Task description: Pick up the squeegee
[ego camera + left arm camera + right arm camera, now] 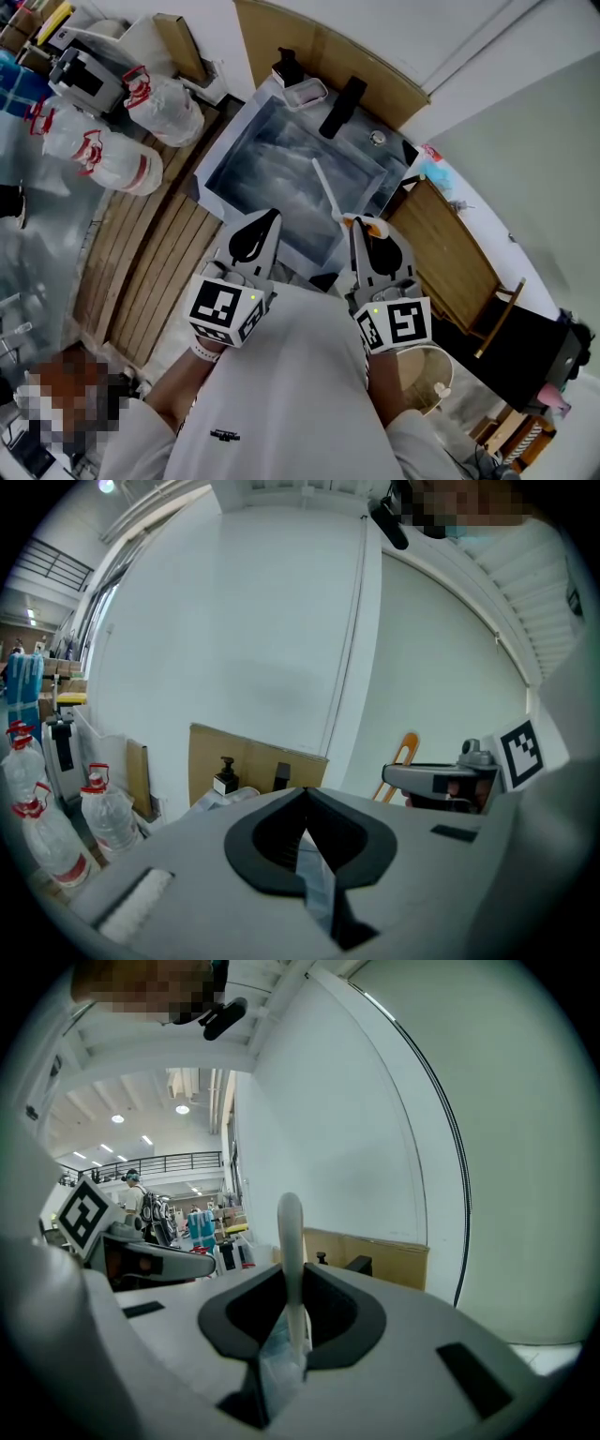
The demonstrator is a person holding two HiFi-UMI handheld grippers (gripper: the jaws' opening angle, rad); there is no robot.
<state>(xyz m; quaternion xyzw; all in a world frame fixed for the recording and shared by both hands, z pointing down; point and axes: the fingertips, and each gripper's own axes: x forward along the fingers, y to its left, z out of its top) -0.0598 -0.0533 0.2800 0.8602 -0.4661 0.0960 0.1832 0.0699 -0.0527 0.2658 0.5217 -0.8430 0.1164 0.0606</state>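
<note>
The squeegee shows as a thin white handle [326,187] that sticks up and away over the steel sink [272,159]. My right gripper [361,222] is shut on its lower part. In the right gripper view the white handle [289,1260] stands upright, pinched between the black pads, with its rounded end above them. The blade end is hidden below the jaws. My left gripper [267,217] hangs beside it over the sink's near edge. In the left gripper view its jaws [303,791] meet at the tips with nothing between them.
A black faucet [342,106] and a soap dispenser [284,67] stand at the sink's back rim. Large water bottles [164,105] lie on the slatted wooden counter [159,272] to the left, next to a coffee machine [82,75]. A wooden frame [455,258] stands right of the sink.
</note>
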